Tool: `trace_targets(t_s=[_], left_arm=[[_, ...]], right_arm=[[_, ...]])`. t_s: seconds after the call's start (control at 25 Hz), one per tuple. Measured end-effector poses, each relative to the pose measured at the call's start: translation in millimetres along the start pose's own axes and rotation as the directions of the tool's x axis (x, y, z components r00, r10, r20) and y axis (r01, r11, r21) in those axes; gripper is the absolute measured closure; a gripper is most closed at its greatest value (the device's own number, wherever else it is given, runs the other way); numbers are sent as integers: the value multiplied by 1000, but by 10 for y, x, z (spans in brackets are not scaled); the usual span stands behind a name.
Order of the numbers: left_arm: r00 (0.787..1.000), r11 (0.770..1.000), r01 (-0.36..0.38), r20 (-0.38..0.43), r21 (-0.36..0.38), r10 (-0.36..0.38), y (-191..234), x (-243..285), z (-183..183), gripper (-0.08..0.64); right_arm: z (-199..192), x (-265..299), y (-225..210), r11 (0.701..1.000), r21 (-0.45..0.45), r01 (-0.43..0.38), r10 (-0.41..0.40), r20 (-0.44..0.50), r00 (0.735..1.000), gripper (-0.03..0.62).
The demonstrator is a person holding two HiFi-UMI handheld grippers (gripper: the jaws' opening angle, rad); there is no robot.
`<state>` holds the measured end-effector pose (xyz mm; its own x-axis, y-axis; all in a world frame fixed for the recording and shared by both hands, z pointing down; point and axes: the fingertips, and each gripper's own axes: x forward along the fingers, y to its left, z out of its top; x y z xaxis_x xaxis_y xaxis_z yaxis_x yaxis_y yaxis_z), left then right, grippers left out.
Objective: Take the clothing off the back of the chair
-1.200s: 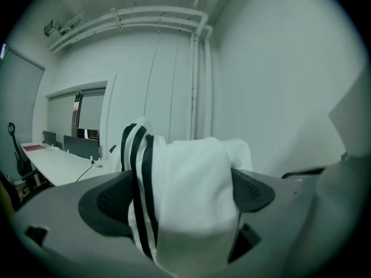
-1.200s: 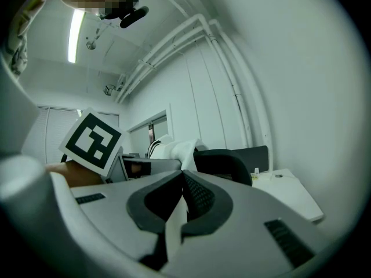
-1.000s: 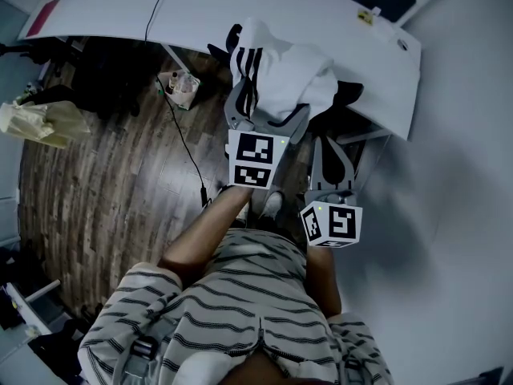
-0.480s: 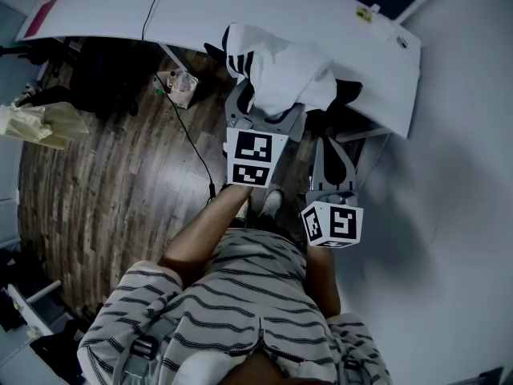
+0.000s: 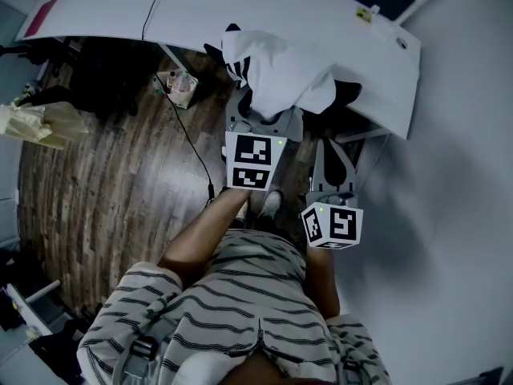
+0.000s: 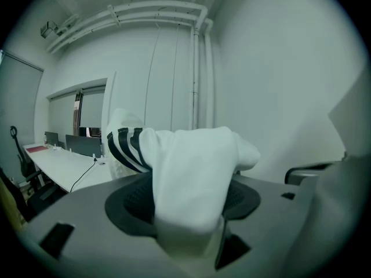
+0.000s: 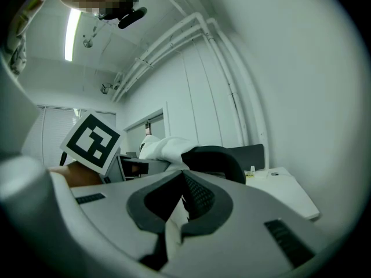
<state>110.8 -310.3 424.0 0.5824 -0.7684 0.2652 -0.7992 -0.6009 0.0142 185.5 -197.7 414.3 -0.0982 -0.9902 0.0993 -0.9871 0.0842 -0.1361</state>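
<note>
1. Two grippers are in view, both held low in front of the person and pointing at the chair [image 7: 217,158] by the white desk [image 5: 240,6].
2. Left gripper [image 6: 188,198]: jaws have just been closing and are now clamped on a bunch of the clothing [image 5: 280,70]. The fabric fills the gap betw. the pads and hangs down through it.
3. Clothing is a white garment w/ dark stripes on one part, draped over the top of the chair back and heaped against the desk edge. Most of the chair is hidden under it.
4. Right gripper [image 7: 177,204]: jaws drawn together, w/ only a thin pale sliver in the slit. Can't tell what that sliver is. It sits just right of the chair, apart from the clothing, tips near the dark backrest.
5. Left gripper's marker cube [image 5: 255,160] faces up at the head cam.
6. Wood floor [image 5: 104,175] lies left of the chair, w/ a black cable [image 5: 186,147] running across it from the desk.
</note>
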Motion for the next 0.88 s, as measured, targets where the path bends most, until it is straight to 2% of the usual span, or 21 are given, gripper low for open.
trace_targets(t_s=[0.2,0.24,0.32,0.52,0.88], left_arm=[[1000,1000,-13,11,-3,13,-13,-77,28,262],[1000,1000,-16,21,-2,16,-28,-109,47,279],[999,1000,-17,34,6,17,-61,-157,63,403],[1000,1000,-3,27,6,2,-65,-199,42,461],[999,1000,6,39,-2,-6,-86,-353,9,477]], right_arm=[[-4,-13,0,1000,0,-1,1,-2,1000,574],[-6,-21,-2,1000,0,-1,1,-2,1000,574],[-12,-44,-1,1000,1,1,-1,-1,1000,574],[-2,-111,43,1000,2,3,-3,3,1000,574],[-4,-273,123,1000,-4,4,-3,16,1000,574]])
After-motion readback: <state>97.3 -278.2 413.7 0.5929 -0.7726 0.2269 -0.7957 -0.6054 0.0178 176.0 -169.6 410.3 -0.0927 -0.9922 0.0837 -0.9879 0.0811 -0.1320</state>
